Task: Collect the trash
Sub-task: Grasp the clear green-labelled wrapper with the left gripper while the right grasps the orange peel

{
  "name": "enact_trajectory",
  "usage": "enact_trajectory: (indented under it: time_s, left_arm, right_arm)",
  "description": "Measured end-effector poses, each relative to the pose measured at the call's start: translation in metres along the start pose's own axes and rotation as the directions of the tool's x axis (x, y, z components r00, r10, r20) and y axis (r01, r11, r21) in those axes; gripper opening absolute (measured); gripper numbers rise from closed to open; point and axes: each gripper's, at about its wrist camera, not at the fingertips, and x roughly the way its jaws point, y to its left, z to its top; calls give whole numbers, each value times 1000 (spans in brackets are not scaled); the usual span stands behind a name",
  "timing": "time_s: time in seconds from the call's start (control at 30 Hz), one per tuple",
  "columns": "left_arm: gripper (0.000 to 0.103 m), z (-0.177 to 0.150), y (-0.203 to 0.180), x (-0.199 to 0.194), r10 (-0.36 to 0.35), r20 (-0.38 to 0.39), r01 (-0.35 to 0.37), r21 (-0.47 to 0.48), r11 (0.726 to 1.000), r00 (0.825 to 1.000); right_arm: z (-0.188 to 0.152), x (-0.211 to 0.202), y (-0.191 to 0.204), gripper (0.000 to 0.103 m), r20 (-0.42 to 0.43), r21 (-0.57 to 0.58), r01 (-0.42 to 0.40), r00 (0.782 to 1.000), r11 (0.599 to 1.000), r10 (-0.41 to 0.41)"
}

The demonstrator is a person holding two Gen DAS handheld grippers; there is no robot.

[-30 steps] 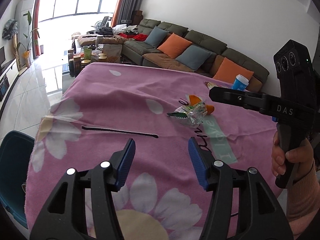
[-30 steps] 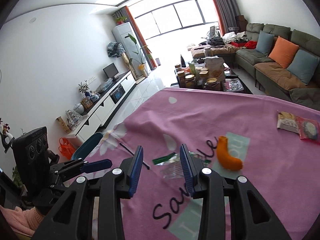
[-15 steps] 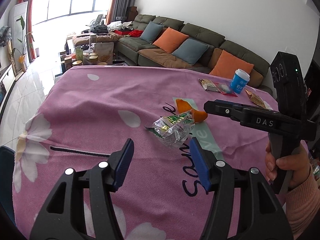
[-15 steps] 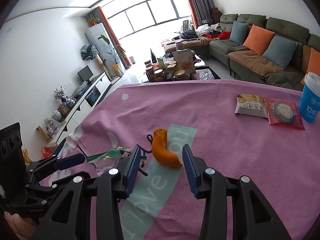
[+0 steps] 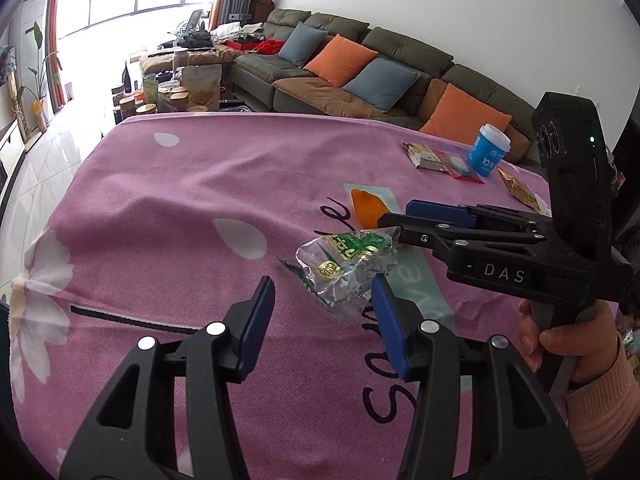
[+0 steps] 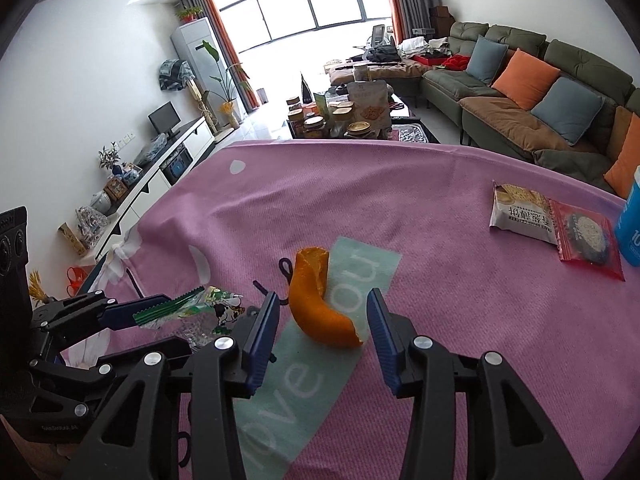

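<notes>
Each camera rides on its own gripper and looks forward and down along the jaws, close over the pink cloth (image 5: 168, 200) on the worktop. The left view faces the sofa (image 5: 360, 64); the right faces the window (image 6: 312, 4). Both share the clear wrapper (image 5: 348, 268) and orange peel (image 6: 320, 308).

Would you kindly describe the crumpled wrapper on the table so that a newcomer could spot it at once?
Start at the pink flowered tablecloth and find its pale green lettered strip. Beside that strip, next to the curved orange fruit peel, lies the crumpled clear plastic wrapper with green print. Unlike the flat snack packets near the blue paper cup, it is transparent and scrunched.
</notes>
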Motion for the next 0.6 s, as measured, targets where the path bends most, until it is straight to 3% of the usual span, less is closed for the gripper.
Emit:
enact_trajectory:
  time_s: [0.13,0.23,0.33,0.6]
  left_arm:
    - [32,2,1,6,-21,-14,21,-10,1000,1000]
    - [27,1,-1,6,-19,-12,19,-7,1000,1000]
    - [8,0,0,8,-25,-27,25,-15,1000,999]
    - [3,-3,1,-3,-26,-4,25,-13,1000,1000]
  right_arm:
    - [-1,3,-1,31,-15,-1,-10,1000,1000,10]
    - [-2,2,-1,28,-15,-3,-14,1000,1000,14]
    - [-2,0,2,14,-15,-17,-26,1000,1000,26]
    - [-3,-9,5,12,6,-8,-53,999,999,53]
